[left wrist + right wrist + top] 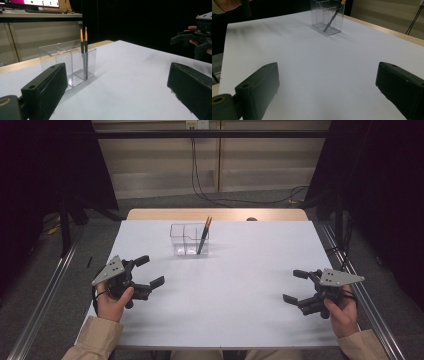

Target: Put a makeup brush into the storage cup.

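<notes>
A clear plastic holder [188,239] with two compartments stands at the far middle of the white table [235,285]. Two dark pens with orange tips [204,236] lean in its right compartment. The left gripper view shows the holder [67,63] and the pens [84,53] upright, ahead of my jaws. In the right gripper view the holder [327,16] sits far ahead. My left gripper [149,272] is open near the table's left edge, nothing between its jaws. My right gripper [295,286] is open near the right edge, also holding nothing, and appears far off as the right gripper [190,43] in the left gripper view.
A wooden strip [217,214] borders the table's far edge. Metal rails [45,290] run along both sides of the table. Cables [200,180] hang down behind it. Dark curtains [380,180] stand at both sides.
</notes>
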